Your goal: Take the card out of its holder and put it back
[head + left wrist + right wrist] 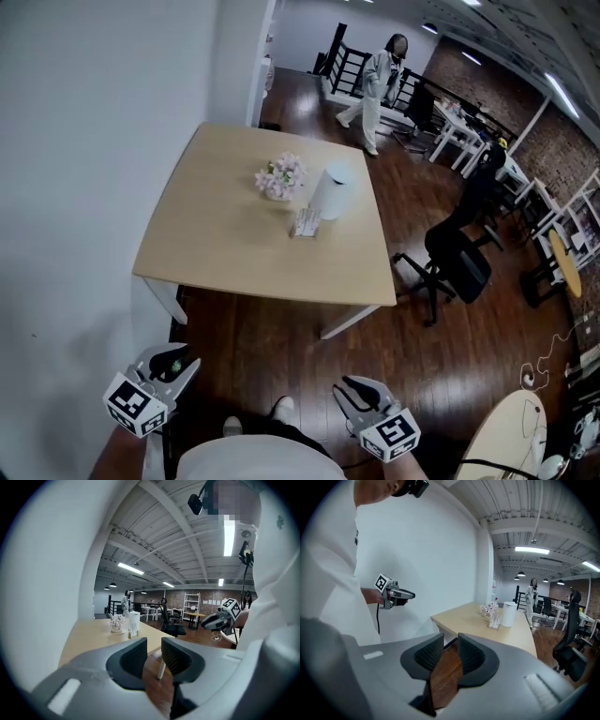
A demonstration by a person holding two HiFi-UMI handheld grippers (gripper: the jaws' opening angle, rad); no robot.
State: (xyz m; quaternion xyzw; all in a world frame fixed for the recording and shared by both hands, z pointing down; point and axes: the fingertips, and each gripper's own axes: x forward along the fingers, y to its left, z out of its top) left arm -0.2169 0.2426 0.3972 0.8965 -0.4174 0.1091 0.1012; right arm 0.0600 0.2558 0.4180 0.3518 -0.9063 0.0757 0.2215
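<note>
Left tongs (175, 362): held low in front of the body, pointed slightly downward toward the table (225, 246). The jaws stand a narrow gap apart with nothing between them; only floor (272, 342) and a table leg show through the gap. Judgement: this is a carrying posture, not a grip.

Table contents, left to right: a small bunch of pink and white flowers (281, 176), the card (307, 221) and a white cylinder (331, 190), possibly a paper roll. The card stands in its holder (302, 232) near the middle of the table, just in front of the flowers and touching or almost touching the foot of the cylinder. Its printed face leans toward the near edge, presumably so that it reads from that side. It is too small here to tell how deep it sits.

Right tongs (360, 395): held low like the left tongs, tilted down, jaws narrowly apart and empty.

Stage: both tongs are well apart from the table, with open floor between. A card seated in its holder and two empty tongs fit either a card waiting to be drawn out or one already put back. The pictures do not settle which.

Surroundings: a white wall (75, 141) runs along the left. A black office chair (457, 255) stands off the right corner of the table, clear of the near edge. A person (376, 82) walks well behind the table.

Obstructions: none on the near side. The flowers and cylinder crowd the card from behind and from the right.
</note>
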